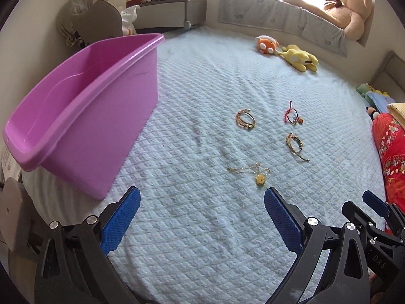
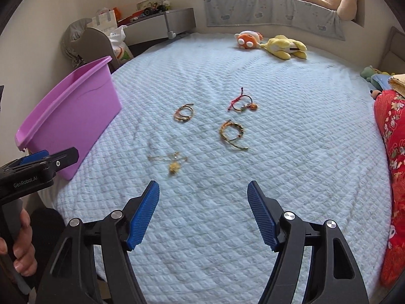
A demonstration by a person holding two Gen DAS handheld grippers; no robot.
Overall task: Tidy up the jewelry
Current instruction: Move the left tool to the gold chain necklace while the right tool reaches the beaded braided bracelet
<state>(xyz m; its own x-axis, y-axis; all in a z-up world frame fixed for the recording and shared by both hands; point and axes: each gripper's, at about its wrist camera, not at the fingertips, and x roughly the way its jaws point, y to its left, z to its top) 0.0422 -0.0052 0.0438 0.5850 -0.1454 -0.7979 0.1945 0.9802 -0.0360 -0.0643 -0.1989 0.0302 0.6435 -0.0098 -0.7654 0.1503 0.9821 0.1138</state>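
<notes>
4 pieces of jewelry lie on the pale quilted bed [image 1: 202, 228], all apart from one another: a gold coiled bracelet [image 1: 245, 118], a red-corded bracelet [image 1: 292, 115] with a small orange charm, a braided bracelet [image 1: 295, 145] trailing a loose end, and a thin gold necklace [image 1: 253, 171] with a yellow pendant. The necklace chain is so fine that its course is hard to follow, and it blurs in the right wrist view. A purple plastic bin [image 1: 83, 116] stands at the bed's left edge, its inside only partly visible.

The left tongs [image 1: 202, 217] are released, blue pads wide apart with nothing between them, above the bed, the necklace just beyond. The right tongs [image 2: 203, 212] are likewise released and bare. In the right wrist view a hand [image 2: 21, 243], cut off by the frame, grips the left tool's handle. An orange plush toy [image 1: 265, 44] and a yellow plush toy [image 1: 300, 58] lie near the far edge.
</notes>
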